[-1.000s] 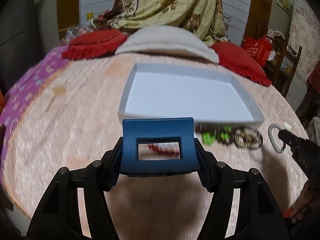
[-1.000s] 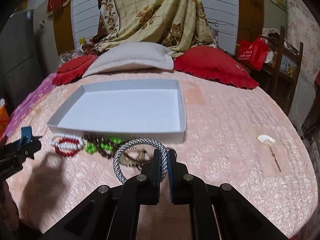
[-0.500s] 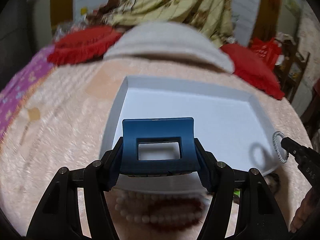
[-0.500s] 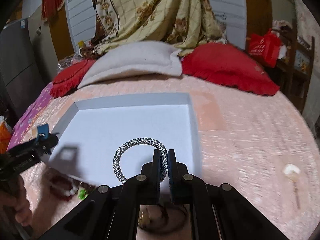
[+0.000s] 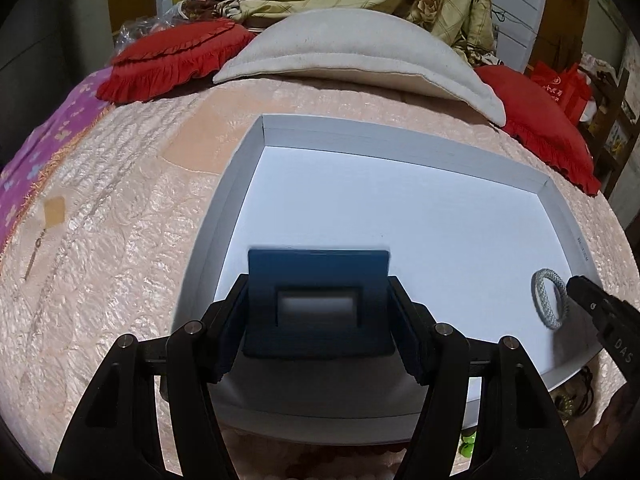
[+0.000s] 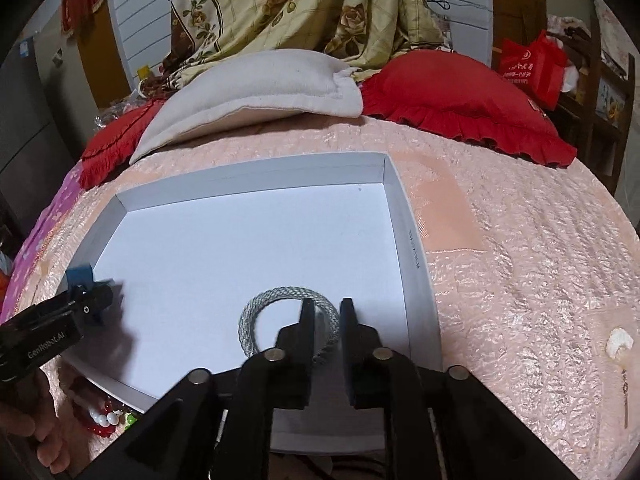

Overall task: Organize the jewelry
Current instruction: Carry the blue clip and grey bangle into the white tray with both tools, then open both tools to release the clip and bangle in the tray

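A shallow white tray (image 5: pixel 400 136) lies on the pink bedspread. My left gripper (image 5: pixel 318 280) hangs over its near left part, shut on a blue square clip (image 5: pixel 318 268) with a rectangular window; its jaws are opening, and the pads still touch the clip's sides. A silver braided bracelet (image 6: pixel 280 294) rests on the tray floor (image 6: pixel 256 240) near the right wall. My right gripper (image 6: pixel 327 304) straddles the bracelet's right side with its jaws opening and a gap at each pad. The left wrist view shows the bracelet (image 5: pixel 538 300) beside the right gripper's tip (image 5: pixel 580 284).
Red, white and green bead bracelets (image 6: pixel 102 420) and a dark one (image 5: pixel 576 396) lie on the bedspread in front of the tray. A shell hairpin (image 6: pixel 618 344) lies to the right. A white pillow (image 5: pixel 352 48) and red cushions (image 6: pixel 460 92) line the far side.
Both grippers moved forward from the bead bracelets to over the tray. The right jaws parted and the silver bracelet now lies on the tray floor. The blue clip stays in the left gripper.
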A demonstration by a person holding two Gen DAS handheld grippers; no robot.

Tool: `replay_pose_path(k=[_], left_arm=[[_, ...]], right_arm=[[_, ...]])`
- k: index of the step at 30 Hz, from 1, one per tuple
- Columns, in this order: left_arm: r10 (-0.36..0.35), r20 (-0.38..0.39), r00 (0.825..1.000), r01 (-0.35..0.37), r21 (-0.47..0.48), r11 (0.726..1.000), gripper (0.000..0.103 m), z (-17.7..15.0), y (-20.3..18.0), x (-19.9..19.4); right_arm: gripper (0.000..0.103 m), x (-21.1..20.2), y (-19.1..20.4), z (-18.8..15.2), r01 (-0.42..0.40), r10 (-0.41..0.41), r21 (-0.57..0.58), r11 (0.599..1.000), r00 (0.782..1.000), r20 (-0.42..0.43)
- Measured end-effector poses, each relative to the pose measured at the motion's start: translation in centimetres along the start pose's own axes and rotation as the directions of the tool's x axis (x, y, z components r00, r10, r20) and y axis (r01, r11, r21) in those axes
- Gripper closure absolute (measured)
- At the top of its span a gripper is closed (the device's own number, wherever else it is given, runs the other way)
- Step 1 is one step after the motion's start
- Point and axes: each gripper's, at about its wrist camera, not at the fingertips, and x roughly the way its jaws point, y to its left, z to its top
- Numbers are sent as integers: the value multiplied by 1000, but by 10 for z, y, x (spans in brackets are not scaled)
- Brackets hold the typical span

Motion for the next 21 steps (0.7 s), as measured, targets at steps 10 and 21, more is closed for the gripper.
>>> replay_pose_path(k=[10, 21], left_arm=[[-10, -9, 1000, 9, -22, 1000, 30, -2, 4, -8], [-83, 74, 994, 77, 87, 993, 30, -41, 1, -77]], right_arm=[[76, -38, -20, -1, -22, 18, 38, 999, 994, 109], [75, -92, -63, -57, -41, 34, 75, 996, 994, 100]])
